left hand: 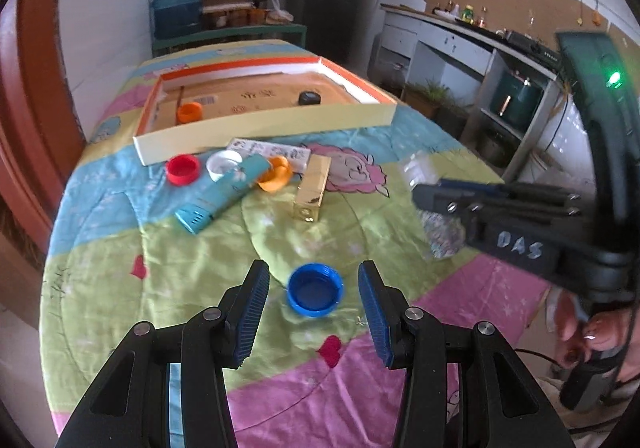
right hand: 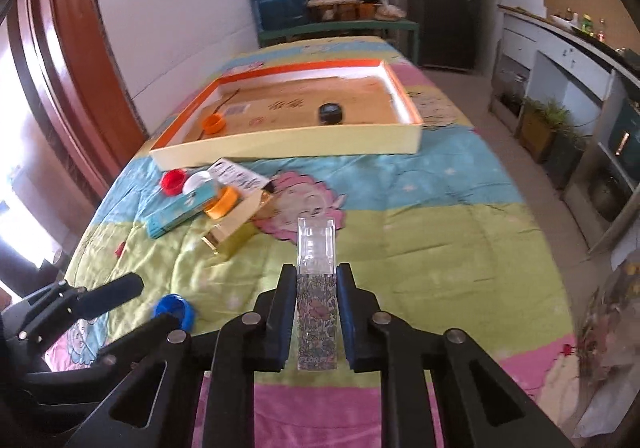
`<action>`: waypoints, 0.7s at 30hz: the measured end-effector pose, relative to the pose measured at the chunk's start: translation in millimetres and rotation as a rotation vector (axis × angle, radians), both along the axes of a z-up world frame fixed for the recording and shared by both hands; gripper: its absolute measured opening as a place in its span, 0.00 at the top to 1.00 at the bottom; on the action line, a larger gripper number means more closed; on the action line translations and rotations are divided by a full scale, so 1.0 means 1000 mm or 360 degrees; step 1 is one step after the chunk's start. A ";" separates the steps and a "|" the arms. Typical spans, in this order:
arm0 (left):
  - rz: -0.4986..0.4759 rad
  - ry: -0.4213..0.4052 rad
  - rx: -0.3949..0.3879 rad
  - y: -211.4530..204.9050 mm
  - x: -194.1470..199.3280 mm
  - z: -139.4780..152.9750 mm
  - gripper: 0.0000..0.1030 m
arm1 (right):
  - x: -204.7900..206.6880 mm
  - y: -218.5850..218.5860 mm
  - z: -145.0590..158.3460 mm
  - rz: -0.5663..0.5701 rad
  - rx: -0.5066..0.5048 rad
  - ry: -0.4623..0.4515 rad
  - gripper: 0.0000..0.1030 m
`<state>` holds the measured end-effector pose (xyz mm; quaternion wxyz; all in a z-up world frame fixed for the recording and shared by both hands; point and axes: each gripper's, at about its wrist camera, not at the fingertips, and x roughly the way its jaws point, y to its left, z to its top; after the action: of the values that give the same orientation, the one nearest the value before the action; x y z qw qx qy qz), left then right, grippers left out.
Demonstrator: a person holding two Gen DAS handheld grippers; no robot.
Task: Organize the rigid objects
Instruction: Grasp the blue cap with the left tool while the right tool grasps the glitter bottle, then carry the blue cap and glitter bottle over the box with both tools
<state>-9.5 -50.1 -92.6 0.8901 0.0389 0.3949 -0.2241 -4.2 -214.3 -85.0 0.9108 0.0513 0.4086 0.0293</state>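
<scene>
- The right gripper [right hand: 316, 304] is clamped on a floral box with a clear top [right hand: 316, 272], which lies on the patterned bedspread [right hand: 420, 232].
- The left gripper [left hand: 314, 288] has its fingers partly spread either side of a blue cap [left hand: 315, 289], not touching it.
- Beyond lie a gold box [left hand: 313, 188], a teal box [left hand: 224, 192] and red [left hand: 183, 169], white [left hand: 224, 164] and orange caps [left hand: 276, 173].
- The tray [left hand: 264, 124] holds an orange cap [left hand: 190, 113] and a black cap [left hand: 309, 98].

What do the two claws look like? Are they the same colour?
Yes. The left claw and right claw are black, with angular linkage arms, silver rivets and ribbed blue pads. The right one's body bears white letters "DAS", a green light and a dark cable.
</scene>
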 end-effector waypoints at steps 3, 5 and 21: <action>0.0009 0.0024 0.0053 -0.006 0.003 -0.010 0.53 | -0.002 -0.005 0.001 -0.0009 0.0004 -0.0008 0.80; 0.0024 0.0043 0.0061 -0.007 0.005 -0.016 0.54 | -0.002 -0.006 0.000 -0.0005 0.0009 -0.0009 0.80; 0.0128 0.0039 -0.0044 0.014 0.012 -0.013 0.70 | 0.004 0.000 -0.005 0.0044 -0.0003 -0.0003 0.80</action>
<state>2.8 -36.3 -105.7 0.8940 0.0079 0.4038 -0.1941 -0.4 -214.7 -89.8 0.9108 0.0449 0.4083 0.0415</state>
